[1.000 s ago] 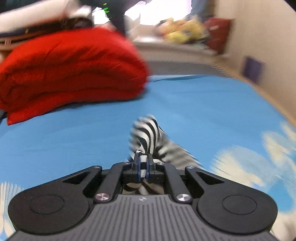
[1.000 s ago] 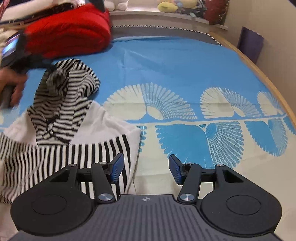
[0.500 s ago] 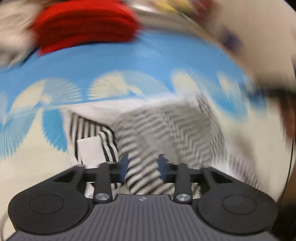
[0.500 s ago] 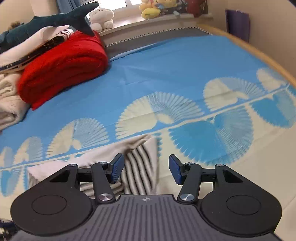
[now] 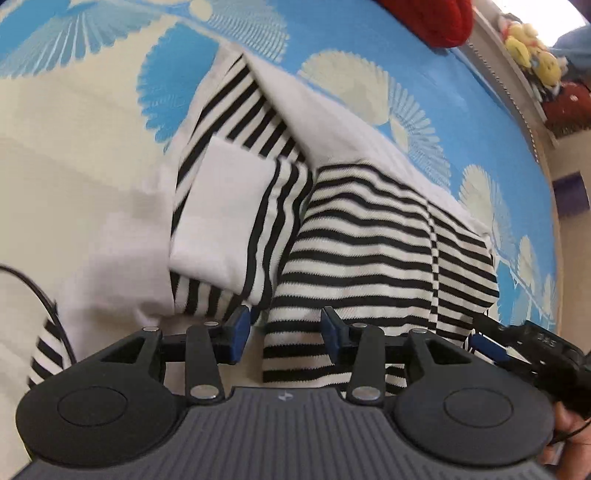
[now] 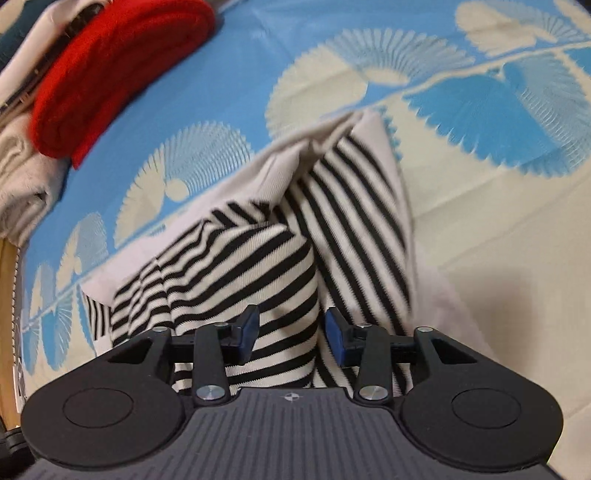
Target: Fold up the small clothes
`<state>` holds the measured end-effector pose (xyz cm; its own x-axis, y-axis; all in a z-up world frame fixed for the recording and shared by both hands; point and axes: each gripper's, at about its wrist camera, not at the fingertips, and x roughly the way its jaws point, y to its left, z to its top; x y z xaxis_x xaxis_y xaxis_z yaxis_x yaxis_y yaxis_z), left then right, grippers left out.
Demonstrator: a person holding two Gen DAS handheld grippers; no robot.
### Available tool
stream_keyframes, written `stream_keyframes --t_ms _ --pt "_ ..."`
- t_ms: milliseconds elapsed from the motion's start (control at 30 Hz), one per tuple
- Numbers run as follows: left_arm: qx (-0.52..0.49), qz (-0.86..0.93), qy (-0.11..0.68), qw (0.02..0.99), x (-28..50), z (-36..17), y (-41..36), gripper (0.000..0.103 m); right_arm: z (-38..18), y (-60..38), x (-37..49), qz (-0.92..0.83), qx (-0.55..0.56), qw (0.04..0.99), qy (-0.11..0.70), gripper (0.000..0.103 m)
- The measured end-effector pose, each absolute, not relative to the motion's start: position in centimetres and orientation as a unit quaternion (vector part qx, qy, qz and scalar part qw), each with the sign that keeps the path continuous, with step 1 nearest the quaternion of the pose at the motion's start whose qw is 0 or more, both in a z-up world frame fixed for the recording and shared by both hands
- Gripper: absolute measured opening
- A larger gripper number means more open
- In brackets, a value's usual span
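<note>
Fingers spread over striped garment [image 5: 369,236] on both – only left view shows right gripper [image 5: 491,345]

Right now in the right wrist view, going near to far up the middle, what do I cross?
Right gripper with its fingers apart → striped garment → its plain white edge → cream fan print on the bedsheet → plain blue bedsheet.
</note>
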<state>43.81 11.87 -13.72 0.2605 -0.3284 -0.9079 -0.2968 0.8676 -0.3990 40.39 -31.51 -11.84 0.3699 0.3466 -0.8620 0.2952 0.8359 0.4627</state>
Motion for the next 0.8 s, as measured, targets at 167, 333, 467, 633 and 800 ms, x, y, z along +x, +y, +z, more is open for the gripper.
stream_keyframes --t_ms 167,333,467,633,800 --pt "-0.257 -0.029 0.616 0.744 43.6 -14.2 11.3 0.016 -13.5 -30.5 41.5 0.004 0.275 0.776 0.567 0.042" --pt "-0.261 -0.048 0.521 0.811 44.1 -10.3 12.5 0.001 -12.2 -31.8 40.8 0.001 0.323 0.791 0.52 0.001" --pt "-0.293 -0.065 0.391 0.87 43.8 -5.5 15.3 0.001 -6.8 -33.9 38.5 0.047 0.395 0.814 0.424 0.001" --pt "-0.265 -0.026 0.531 0.805 45.2 -10.2 16.0 0.002 -7.1 -36.1 36.2 0.036 0.419 0.789 0.449 0.001" --pt "-0.272 0.006 0.607 0.747 45.4 -14.1 15.6 0.015 -12.6 -35.9 36.4 -0.046 0.355 0.727 0.585 0.006"
